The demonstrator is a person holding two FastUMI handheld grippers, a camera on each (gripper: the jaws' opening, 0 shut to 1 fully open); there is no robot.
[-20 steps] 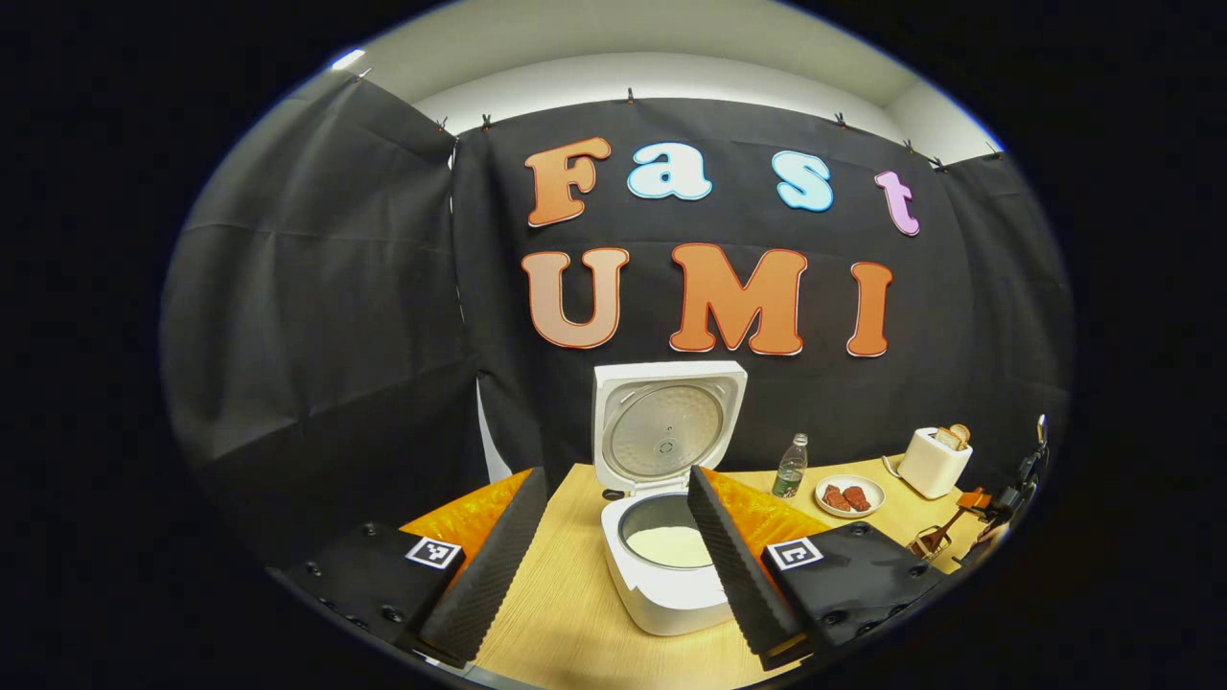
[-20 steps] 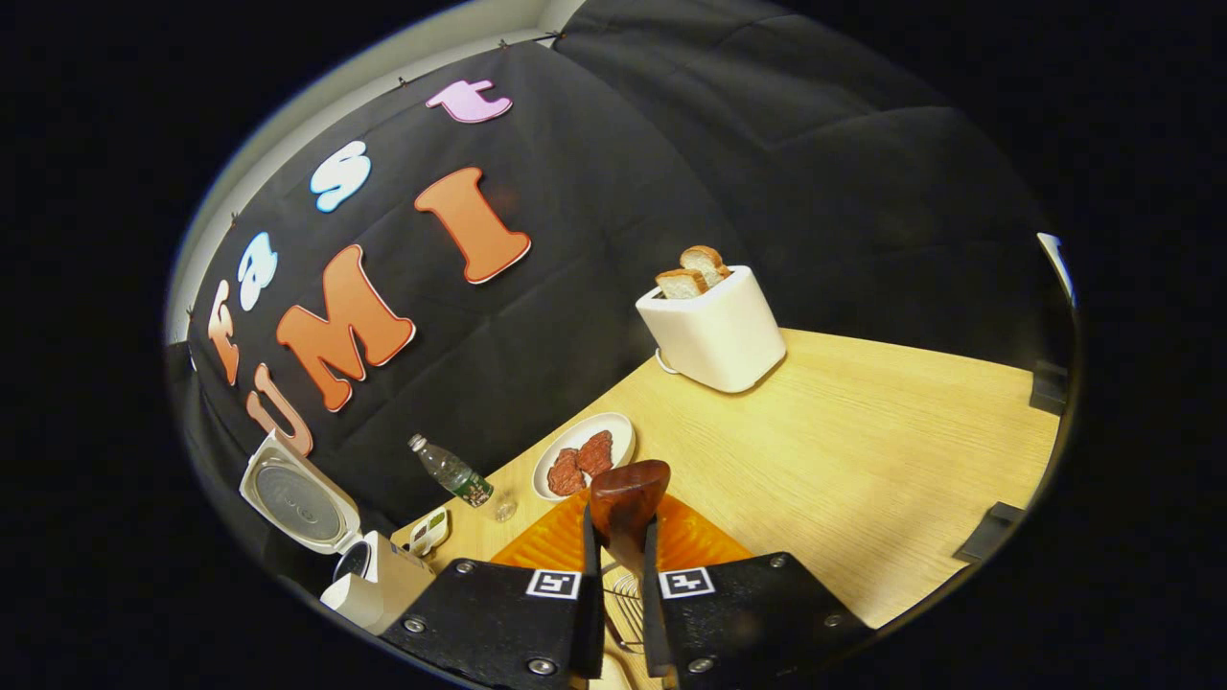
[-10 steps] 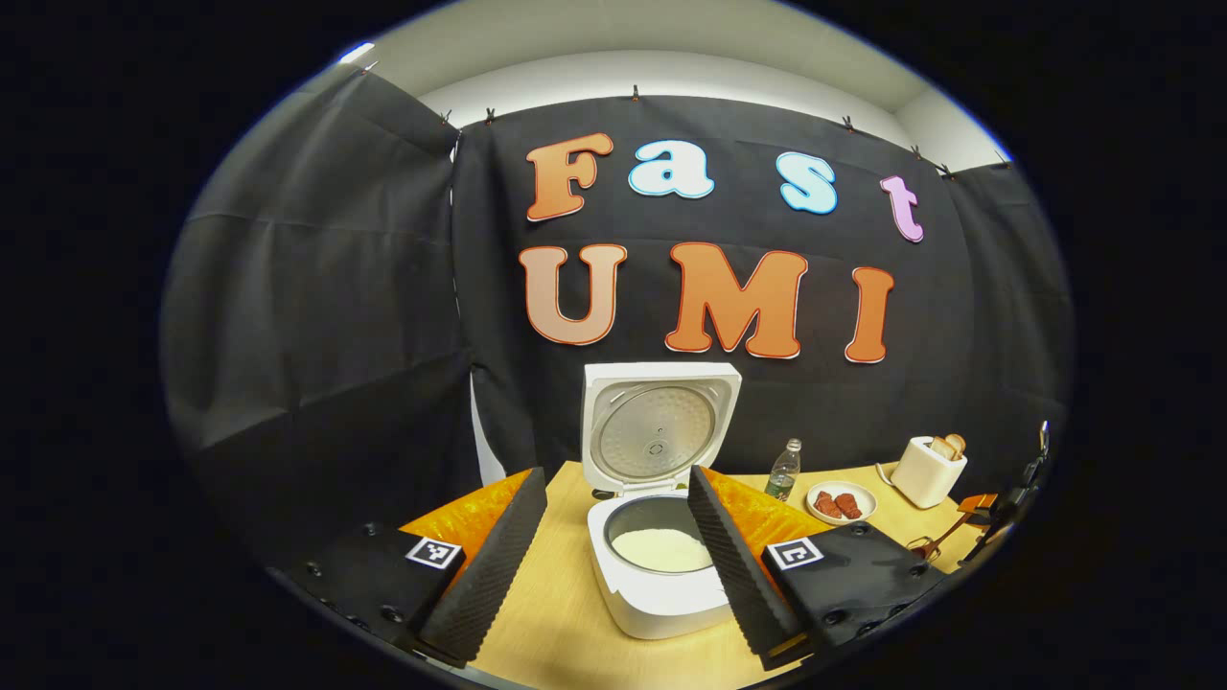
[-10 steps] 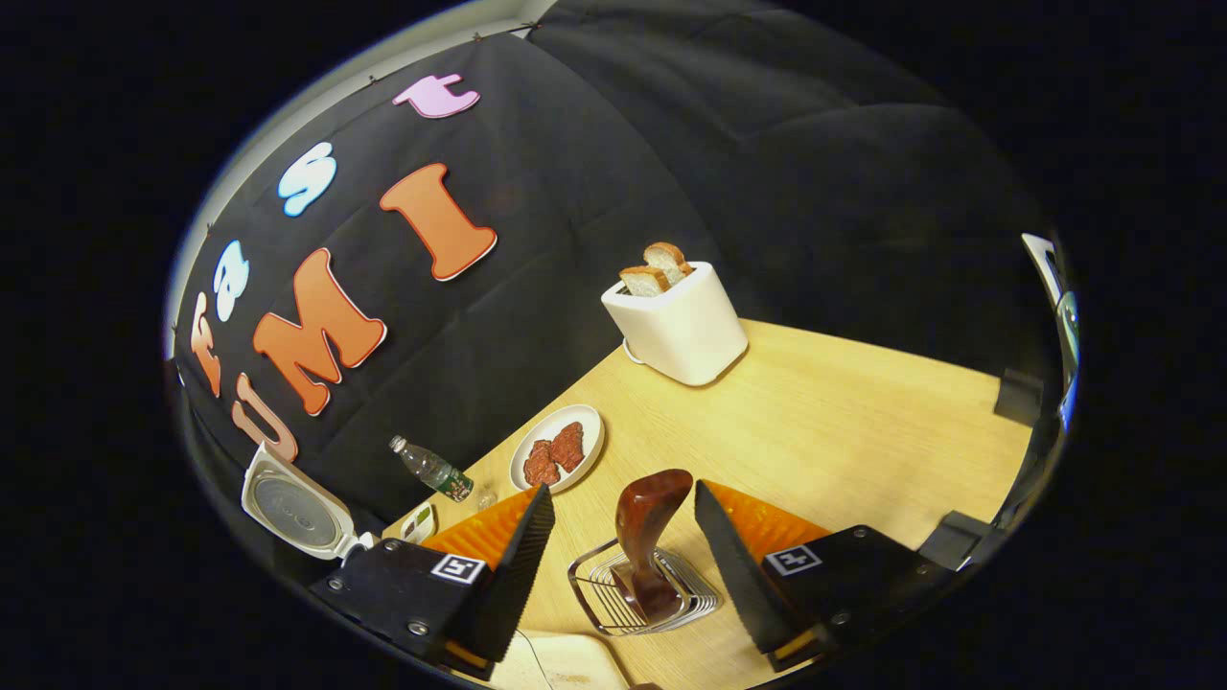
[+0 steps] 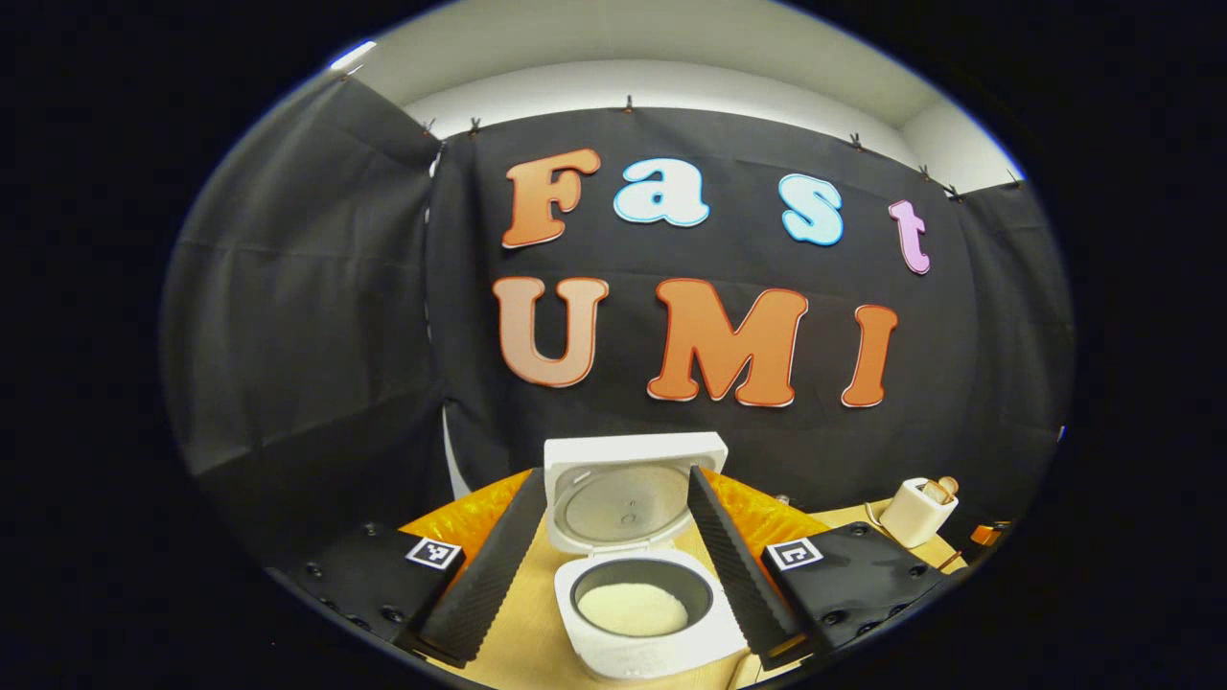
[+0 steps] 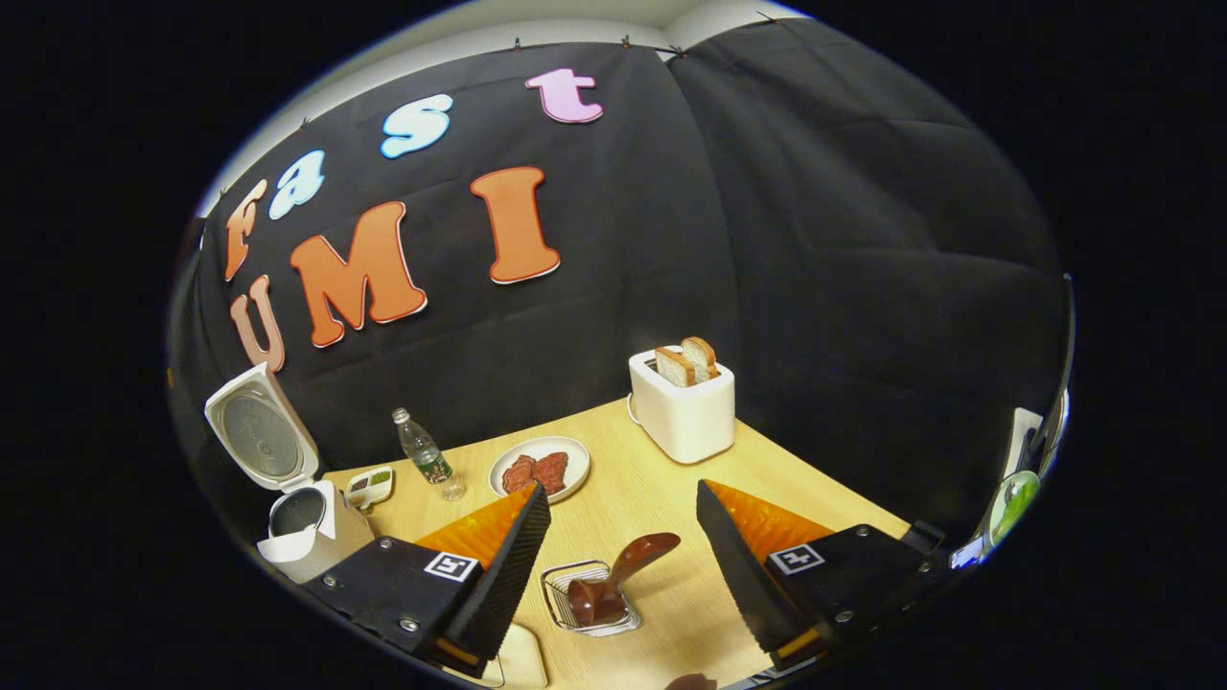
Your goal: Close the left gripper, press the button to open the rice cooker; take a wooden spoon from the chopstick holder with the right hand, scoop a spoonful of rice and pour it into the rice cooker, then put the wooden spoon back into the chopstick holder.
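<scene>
Seemingly nearly done: rice cooker (image 5: pixel 633 585) stands open with rice inside; wooden spoon (image 6: pixel 613 580) sits in the chopstick holder (image 6: pixel 558 586), between the wide-open, empty right gripper (image 6: pixel 623 556) fingers; left gripper (image 5: pixel 609 546) also wide

1. Even, bright overhead light; a glare streak at eleven o'clock in the left gripper view.
2. The surface (image 6: pixel 824 479) is well lit, with soft, short shadows.
3. Strong fisheye bending toward the rims.
4. Both views are sharp, without motion blur.
</scene>
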